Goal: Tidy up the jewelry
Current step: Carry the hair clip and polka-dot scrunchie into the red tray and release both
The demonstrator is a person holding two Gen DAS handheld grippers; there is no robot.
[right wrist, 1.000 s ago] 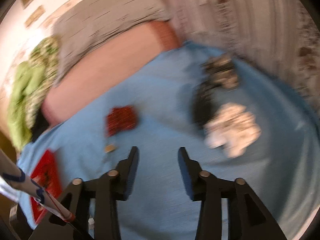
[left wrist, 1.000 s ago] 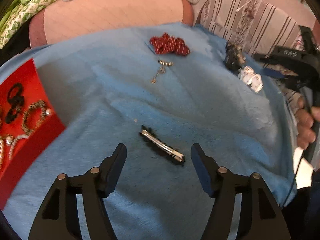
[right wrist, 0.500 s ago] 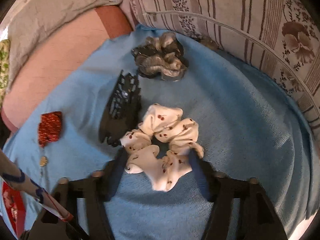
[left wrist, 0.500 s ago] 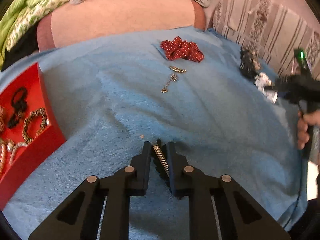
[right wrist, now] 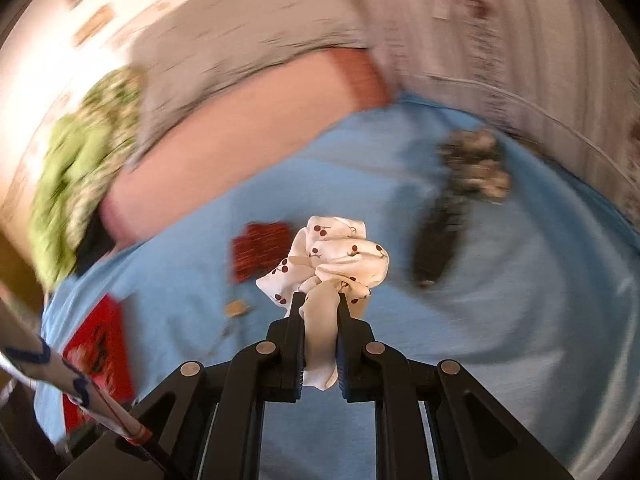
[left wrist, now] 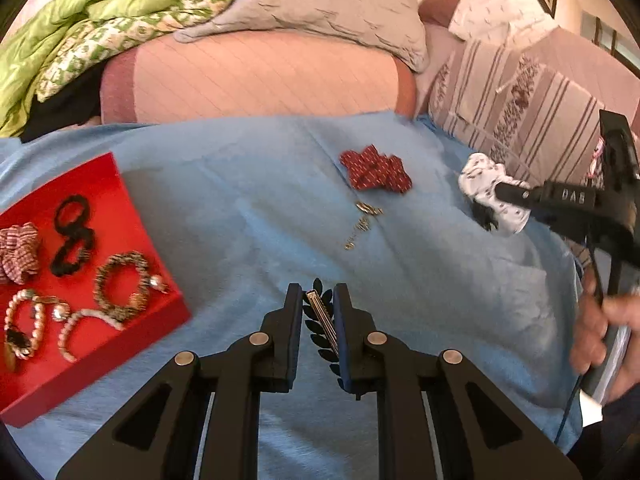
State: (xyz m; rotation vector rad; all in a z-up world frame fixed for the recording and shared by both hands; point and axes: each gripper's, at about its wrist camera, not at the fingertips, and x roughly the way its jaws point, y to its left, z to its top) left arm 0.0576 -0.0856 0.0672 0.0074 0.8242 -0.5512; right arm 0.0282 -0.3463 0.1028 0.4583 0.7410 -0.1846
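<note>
L tool [left wrist: 317,292] is clamped on a hair clip [left wrist: 321,324], a silver bar w/ dark leaf shapes along it, held lengthwise between the two fingers just above the blue blanket [left wrist: 240,208]. To its left, a red tray [left wrist: 120,208] sits on the blanket w/ pearl bracelets [left wrist: 28,320], a braided bracelet [left wrist: 120,284], a black scrunchie [left wrist: 72,240] and a red-striped scrunchie [left wrist: 18,252] inside, all lying close together.

R tool [right wrist: 319,298] is pinched shut on a white cherry-print scrunchie [right wrist: 336,256], raised off the blanket; part of the fabric hangs down between the fingers. In the L wrist view the same scrunchie [left wrist: 488,192] shows at the right, gripped by the R tool [left wrist: 500,194], w/ the person's hand [left wrist: 596,320] on the handle lower right.

Mid blanket: a small gold chain piece [left wrist: 362,224] and, just past it, a red patterned scrunchie [left wrist: 376,170]. R wrist view is blurred; it shows a dark claw clip [right wrist: 438,240] and beyond it a grey-brown scrunchie [right wrist: 476,164] near the blanket's far right edge, apart from each other or touching, can't tell.

Behind the blanket: pink mattress [left wrist: 256,80], grey pillow [left wrist: 320,4], green quilt [left wrist: 80,20] at far left, striped cushion [left wrist: 532,112] at far right.
</note>
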